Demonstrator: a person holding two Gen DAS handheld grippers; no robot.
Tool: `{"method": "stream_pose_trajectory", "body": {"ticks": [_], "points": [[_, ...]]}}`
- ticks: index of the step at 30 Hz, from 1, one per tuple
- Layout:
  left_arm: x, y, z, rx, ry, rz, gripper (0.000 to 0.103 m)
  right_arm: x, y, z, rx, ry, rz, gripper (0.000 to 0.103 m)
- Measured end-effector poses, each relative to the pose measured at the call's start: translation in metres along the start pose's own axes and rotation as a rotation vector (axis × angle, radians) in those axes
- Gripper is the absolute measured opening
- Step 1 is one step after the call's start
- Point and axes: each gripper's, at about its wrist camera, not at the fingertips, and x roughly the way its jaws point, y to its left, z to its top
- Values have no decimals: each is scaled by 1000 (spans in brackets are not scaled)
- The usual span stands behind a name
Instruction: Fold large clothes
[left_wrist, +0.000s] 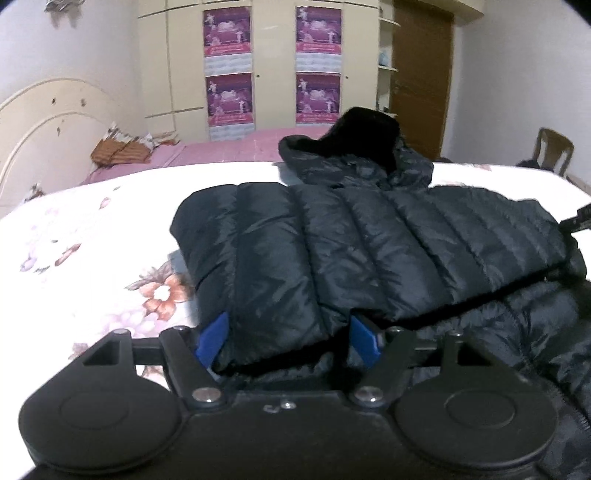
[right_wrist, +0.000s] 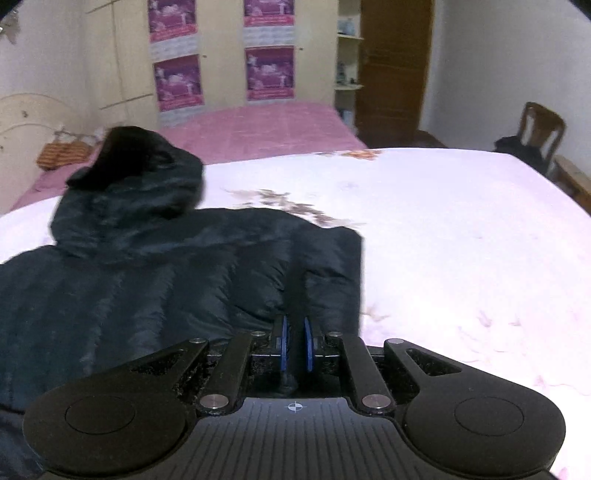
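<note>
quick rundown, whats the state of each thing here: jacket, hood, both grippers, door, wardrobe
jacket: lying on the bed, sleeve folded across the body
hood: standing up, unfolded
left gripper: gripping the bunched sleeve end
right gripper: shut on a thin jacket fold
door: closed
wardrobe: closed

I'm working over a bed with a white floral sheet (right_wrist: 461, 229); the dark puffer jacket (left_wrist: 388, 251) lies spread directly on it, its hood (right_wrist: 144, 173) toward the far edge

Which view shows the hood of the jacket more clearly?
The left wrist view: the hood is sharp there, lying past the folded jacket. The right wrist view shows it larger at upper left, but blurred.
</note>
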Motion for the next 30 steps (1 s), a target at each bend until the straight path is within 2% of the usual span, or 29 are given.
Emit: {"method": "stream_pose_trajectory", "body": {"ticks": [5,9,11,15,23,24,25,26,27,28,30], "points": [[12,8,-3,-66,66,-40,69,29,-2,-12,-10,85,-53,9],[-9,19,5,-112,35,-95,67,5,-6,-7,12,24,-73,9],[-23,25,11,-149,0,-126,67,-9,-8,-2,24,-11,-64,10],[-35,25,26,-155,-59,-147,68,-30,3,9,28,-58,-20,10],[8,8,55,-174,-27,-117,66,-26,48,9,-13,-57,87,10],[13,5,58,-171,-26,-107,66,-20,57,10,-27,-54,99,16],[21,2,61,-166,-24,-93,66,-14,64,12,-37,-51,109,28],[28,-1,62,-162,-19,-78,66,-10,70,13,-51,-61,119,80],[35,-3,63,-161,-7,-61,66,-5,74,12,-67,-87,116,102],[44,-5,62,-161,9,-44,66,-3,79,10,-104,-119,117,102],[57,-8,59,-164,34,-28,66,12,85,8,-154,-88,110,99]]}}
